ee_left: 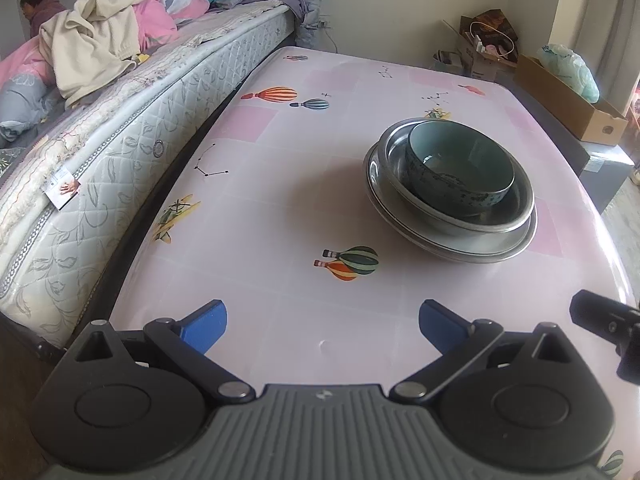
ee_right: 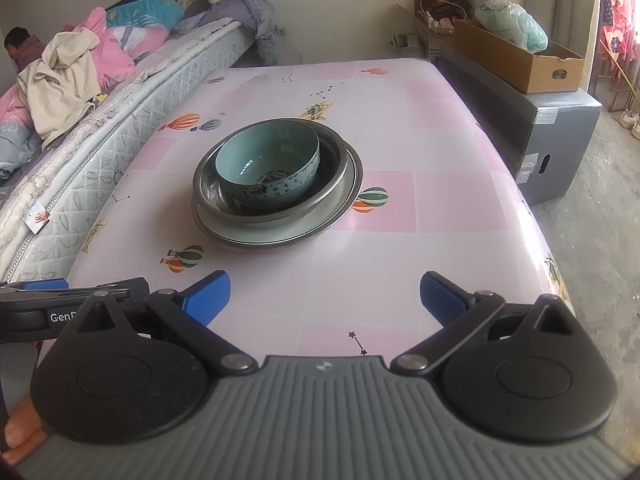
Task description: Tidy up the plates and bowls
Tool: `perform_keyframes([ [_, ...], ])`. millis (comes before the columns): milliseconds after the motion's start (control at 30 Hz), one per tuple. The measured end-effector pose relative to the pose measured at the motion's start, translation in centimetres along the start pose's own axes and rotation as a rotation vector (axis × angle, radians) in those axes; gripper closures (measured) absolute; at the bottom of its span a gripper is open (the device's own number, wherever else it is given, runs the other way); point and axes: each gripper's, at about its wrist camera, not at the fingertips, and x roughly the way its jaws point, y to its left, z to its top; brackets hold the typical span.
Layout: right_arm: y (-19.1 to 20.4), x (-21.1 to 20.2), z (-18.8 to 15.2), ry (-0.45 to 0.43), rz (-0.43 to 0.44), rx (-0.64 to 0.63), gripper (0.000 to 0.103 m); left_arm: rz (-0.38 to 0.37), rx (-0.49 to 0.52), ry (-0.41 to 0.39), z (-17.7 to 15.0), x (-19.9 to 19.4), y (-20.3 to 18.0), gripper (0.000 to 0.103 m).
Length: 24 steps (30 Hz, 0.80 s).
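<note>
nearest of all are the 2 hand-held tools. the left gripper (ee_left: 322,326) hangs low over the near edge of the table, its 2 blue pads spread wide with nothing between them. the right gripper (ee_right: 325,298) sits just beside it at the same near edge, also spread wide and empty, and the left tool's black body shows at the far left of the right wrist view.

biggest thing in the room is the bed (ee_left: 132,128) along the left, a quilted mattress piled with pink, cream and teal bedding, a person lying at its far end. pressed up against it is the table (ee_right: 400,240), covered in a pale pink cloth (ee_left: 280,208) printed with hot-air balloons, little planes and star lines. off to the right, beyond the table, a dark grey box (ee_right: 560,148) stands on the floor with an open cardboard box (ee_right: 520,60) on top, a pale green plastic bag (ee_right: 516,24) resting in it.

the dishes stand stacked in 1 pile near the middle of the table, well ahead of both tools. at the bottom is a wide metal plate (ee_right: 224,226), on it a metal bowl (ee_right: 208,192), and inside that a teal ceramic bowl (ee_right: 272,156) with dark patterning on its outer wall, upright and empty.
</note>
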Motion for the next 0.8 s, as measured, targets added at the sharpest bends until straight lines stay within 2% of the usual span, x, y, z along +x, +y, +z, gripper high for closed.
perform_keyframes([
  [800, -0.02, 0.38, -0.02, 0.015, -0.004, -0.007, 0.001, -0.014, 0.002, 0.005, 0.01, 0.03, -0.11, 0.0],
])
